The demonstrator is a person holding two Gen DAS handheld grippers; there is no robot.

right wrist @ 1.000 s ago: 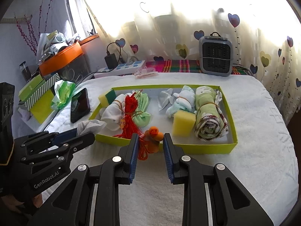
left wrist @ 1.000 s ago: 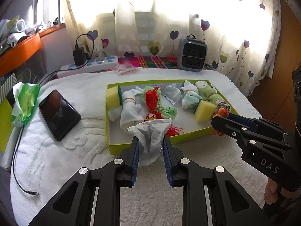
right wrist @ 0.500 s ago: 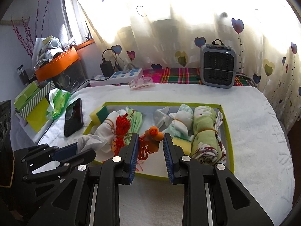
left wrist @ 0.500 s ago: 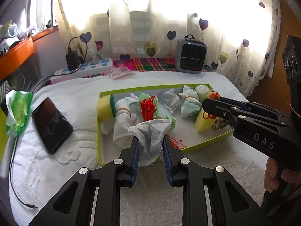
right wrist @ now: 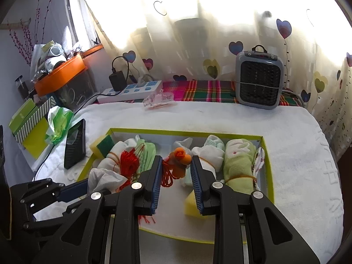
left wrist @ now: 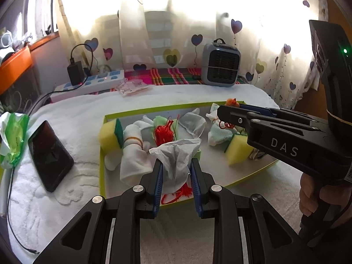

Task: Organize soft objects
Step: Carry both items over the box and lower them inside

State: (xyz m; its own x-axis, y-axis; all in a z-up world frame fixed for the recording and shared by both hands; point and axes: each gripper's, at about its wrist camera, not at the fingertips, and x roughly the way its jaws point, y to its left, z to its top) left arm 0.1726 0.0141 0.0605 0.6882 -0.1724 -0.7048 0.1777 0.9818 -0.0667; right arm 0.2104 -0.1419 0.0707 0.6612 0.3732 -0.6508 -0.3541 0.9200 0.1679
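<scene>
I have both grippers loaded over the box (right wrist: 267, 154). My left gripper (left wrist: 176, 171) is clamped on a crumpled white tissue (left wrist: 178, 154), which stands up between the blue pads; my right gripper (right wrist: 176, 171) is clamped on an orange toy (right wrist: 179, 158) with a red cord (right wrist: 167, 177) trailing down from it.

What the next move turns on, as I read it, is where each load sits over the box. The box lies long side across my view, and the bare floor is a strip along its near edge and a gap in the middle. The tissue hangs over the near left part, just in front of the white roll (left wrist: 134, 154) and the red tassel (left wrist: 164, 132), so the left hand is nearer that side. The toy hangs over the middle gap, between the tassel and the rolled socks (right wrist: 209, 156), with the yellow sponge (right wrist: 191, 202) just below and right of it.

I judge each piece can go almost straight down, though the two grippers stand near each other there and the cord may snag.
</scene>
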